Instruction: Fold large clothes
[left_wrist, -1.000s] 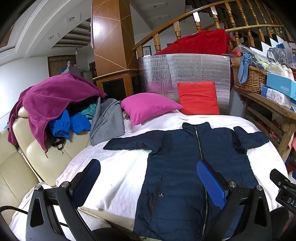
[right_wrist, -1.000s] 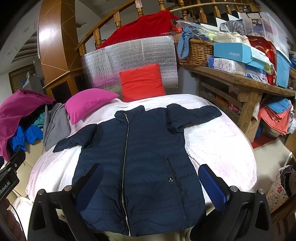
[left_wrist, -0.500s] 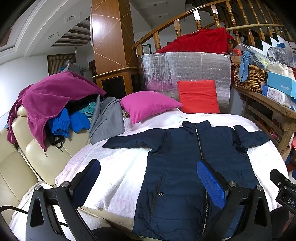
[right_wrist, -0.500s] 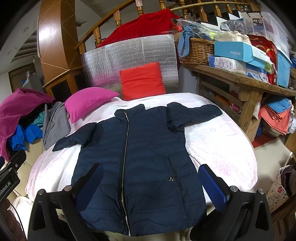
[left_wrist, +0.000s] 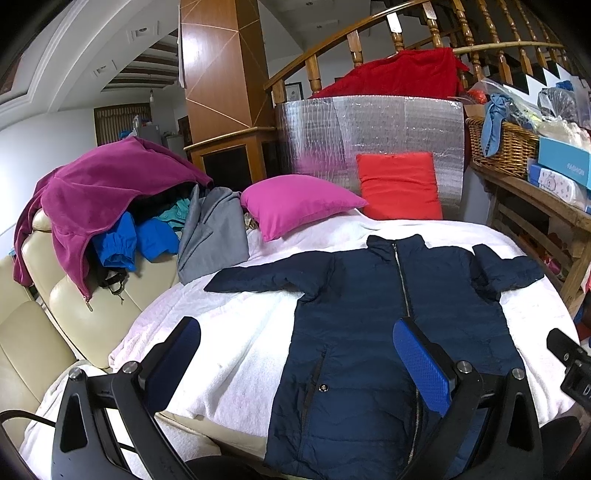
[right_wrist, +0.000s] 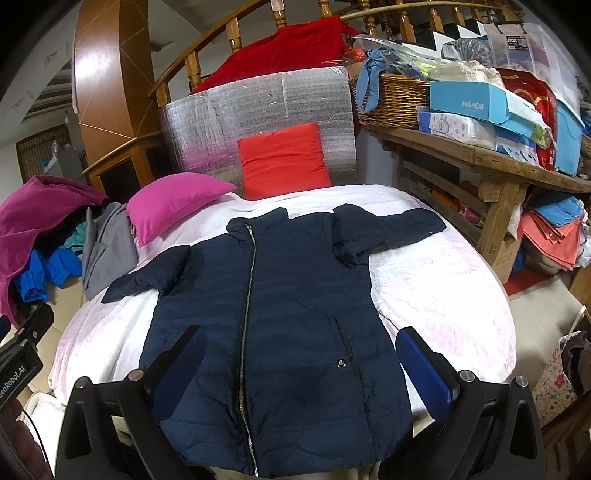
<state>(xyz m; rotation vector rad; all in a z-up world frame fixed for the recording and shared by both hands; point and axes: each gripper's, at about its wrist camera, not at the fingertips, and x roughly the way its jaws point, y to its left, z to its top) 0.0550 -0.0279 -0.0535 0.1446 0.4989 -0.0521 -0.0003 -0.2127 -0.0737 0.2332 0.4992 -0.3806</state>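
Note:
A navy padded jacket (left_wrist: 373, 325) (right_wrist: 266, 306) lies flat and zipped on the white blanket (left_wrist: 229, 332) (right_wrist: 436, 291), collar away from me, both sleeves spread out sideways. My left gripper (left_wrist: 295, 354) hovers open above the jacket's left hem area, one blue pad over the blanket and the other over the jacket front. Over the hem, my right gripper (right_wrist: 301, 360) is open too, its fingers straddling the jacket's lower half. Neither holds anything.
A pink cushion (left_wrist: 295, 203) and a red cushion (left_wrist: 399, 184) sit behind the collar against a silver foil board (right_wrist: 258, 110). Piled clothes (left_wrist: 110, 206) cover the cream sofa on the left. A wooden shelf (right_wrist: 480, 158) with basket and boxes stands right.
Both views have drifted very slightly; the jacket and both open grippers stay as they were.

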